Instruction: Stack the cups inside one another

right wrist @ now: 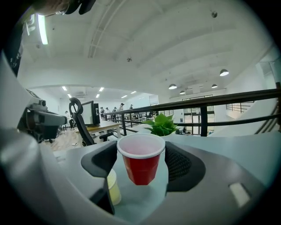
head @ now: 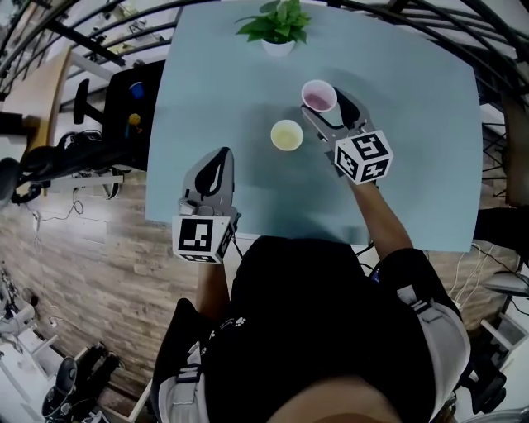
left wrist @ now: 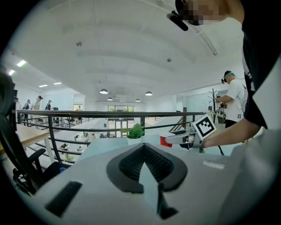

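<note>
**Item 1. Left tongs** (head: 218, 157): over the near edge of the table (head: 413, 182), tips pointing away from the person. They are clenched, the two dark pads pressed together with nothing between them. The marker cube sits at the rear end, nearest the person.

**Item 2. Yellow cup** (head: 287, 135): upright on the table, mouth up, nothing seen inside. It stands ahead of the left tongs and off to their right, well apart from them. It is also just beside the left jaw of the right tongs, outside their grip. Whether it touches that jaw cannot be told.

**Item 3. Potted plant** (head: 278, 25): green leaves in a small white pot at the far edge of the table. It is beyond the tips of both tongs.

**Item 4. Red cup** (right wrist: 141, 166): upright, mouth up, pale inside, with a white rim. It sits between the jaws of the right tongs, with one pad at each side. Whether its base rests on the table cannot be told.

**Item 5. Right tongs** (head: 325, 107): grasping the red cup, jaws parted only to the cup's width. They lie to the right of the left tongs and farther forward. The marker cube is at the rear, with the person's forearm behind it.
</note>
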The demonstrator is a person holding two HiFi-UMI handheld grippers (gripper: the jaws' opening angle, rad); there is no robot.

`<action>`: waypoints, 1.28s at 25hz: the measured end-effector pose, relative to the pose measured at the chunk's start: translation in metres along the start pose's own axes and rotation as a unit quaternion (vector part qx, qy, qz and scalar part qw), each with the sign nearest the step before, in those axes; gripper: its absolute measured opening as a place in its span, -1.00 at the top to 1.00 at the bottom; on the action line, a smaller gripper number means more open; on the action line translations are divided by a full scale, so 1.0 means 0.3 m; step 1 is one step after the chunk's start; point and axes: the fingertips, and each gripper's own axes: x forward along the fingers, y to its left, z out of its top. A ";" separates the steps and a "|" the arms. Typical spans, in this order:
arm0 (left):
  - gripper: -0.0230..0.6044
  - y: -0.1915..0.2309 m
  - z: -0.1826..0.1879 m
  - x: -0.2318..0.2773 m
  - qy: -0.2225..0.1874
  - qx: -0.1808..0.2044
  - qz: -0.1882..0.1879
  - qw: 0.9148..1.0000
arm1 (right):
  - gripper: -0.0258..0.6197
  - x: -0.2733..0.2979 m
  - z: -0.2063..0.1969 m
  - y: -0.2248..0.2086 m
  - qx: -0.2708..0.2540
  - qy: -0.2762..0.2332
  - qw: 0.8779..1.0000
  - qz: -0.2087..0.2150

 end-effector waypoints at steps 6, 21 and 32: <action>0.95 -0.002 -0.004 -0.024 -0.012 -0.013 0.004 1.000 | -0.13 -0.026 0.036 0.119 -0.002 -0.006 0.999 0.036; 0.95 0.043 -0.044 -0.088 -0.017 -0.021 0.016 1.000 | -0.13 0.002 -0.072 0.302 -0.018 0.030 0.996 0.085; 0.95 0.072 -0.059 -0.103 -0.013 -0.020 0.015 1.000 | -0.13 0.035 -0.186 0.323 -0.054 0.079 0.992 0.079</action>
